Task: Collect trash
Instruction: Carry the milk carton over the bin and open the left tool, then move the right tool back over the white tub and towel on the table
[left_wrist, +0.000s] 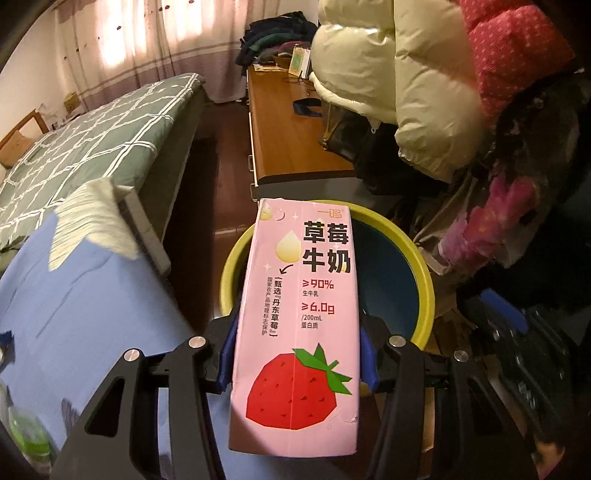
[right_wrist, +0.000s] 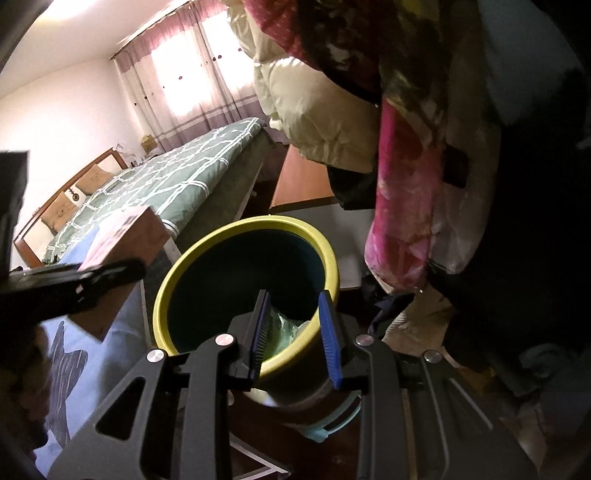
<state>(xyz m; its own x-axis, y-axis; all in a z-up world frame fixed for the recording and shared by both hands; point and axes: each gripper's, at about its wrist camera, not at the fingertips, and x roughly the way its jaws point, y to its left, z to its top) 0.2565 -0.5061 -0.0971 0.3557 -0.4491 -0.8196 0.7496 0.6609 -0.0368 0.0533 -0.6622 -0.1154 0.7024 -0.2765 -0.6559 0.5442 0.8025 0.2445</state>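
My left gripper is shut on a pink strawberry milk carton, its blue pads pressed on the carton's two sides. The carton points forward over the near rim of a round bin with a yellow rim. In the right wrist view the same bin sits just ahead and below; a pale green bag or wrapper lies inside. My right gripper is open and empty above the bin's near rim. The left gripper's black frame and the carton's end show at the left.
A blue cloth-covered surface with a white paper tissue lies left of the bin. A green plastic bottle stands at the lower left. A bed, a wooden desk and hanging coats surround the bin.
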